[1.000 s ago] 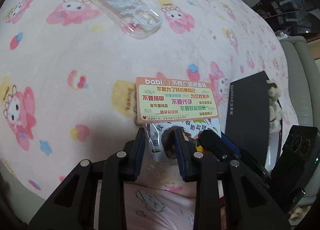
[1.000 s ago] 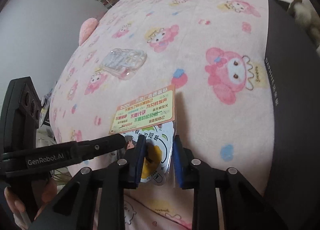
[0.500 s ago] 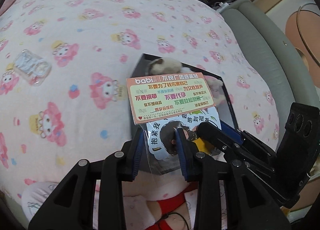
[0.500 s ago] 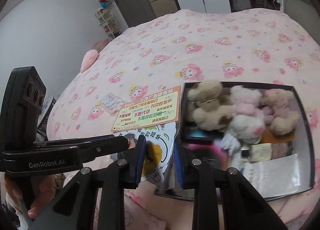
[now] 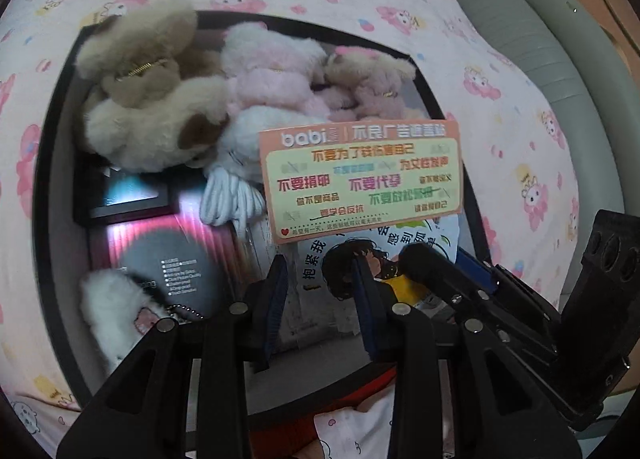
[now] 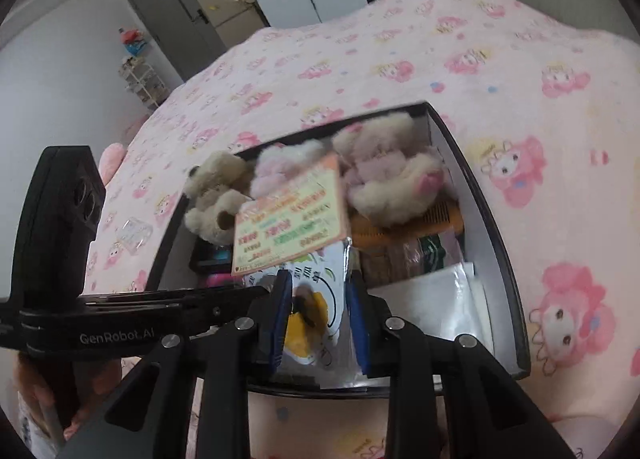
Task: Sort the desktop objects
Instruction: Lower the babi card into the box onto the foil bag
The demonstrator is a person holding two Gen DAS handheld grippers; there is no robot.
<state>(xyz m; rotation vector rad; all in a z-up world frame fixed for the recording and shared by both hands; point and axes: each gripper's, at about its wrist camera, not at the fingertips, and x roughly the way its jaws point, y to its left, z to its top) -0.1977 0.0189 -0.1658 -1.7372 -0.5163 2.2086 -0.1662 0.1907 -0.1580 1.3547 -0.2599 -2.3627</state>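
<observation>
On the far left of the right wrist view one clear phone case (image 6: 134, 234) lies alone on the pink cartoon-print blanket (image 6: 540, 99), well apart from the black box (image 6: 506, 271).

Next comes the left gripper (image 5: 320, 283), its fingers a narrow way apart and closed on the lower left part of one clear-bagged sticker pack (image 5: 360, 175), an orange header card above white cartoon stickers. The pack hangs over the open box. To the right of it, the right gripper (image 6: 318, 309) has its fingers equally narrow, clamped on the same pack's lower edge, so one pack is carried by two grippers.

In the box, reading left to right in the left wrist view:
- one small white plush charm (image 5: 112, 307) on a bead chain at the near left corner
- one dark pink-edged carton (image 5: 168, 255) lying flat, with one small dark box (image 5: 128, 195) behind it
- one tan plush bear (image 5: 148, 99), one pale pink plush (image 5: 268, 71) and one pinkish-brown plush (image 5: 368, 79) along the far wall, three in a row
- one coil of white cable (image 5: 228, 199) just below the pink plush

The right wrist view adds one orange comb (image 6: 404, 223) under the plush toys and a stack of clear sleeves (image 6: 432, 299) at the box's right end; how many sleeves cannot be told.
</observation>
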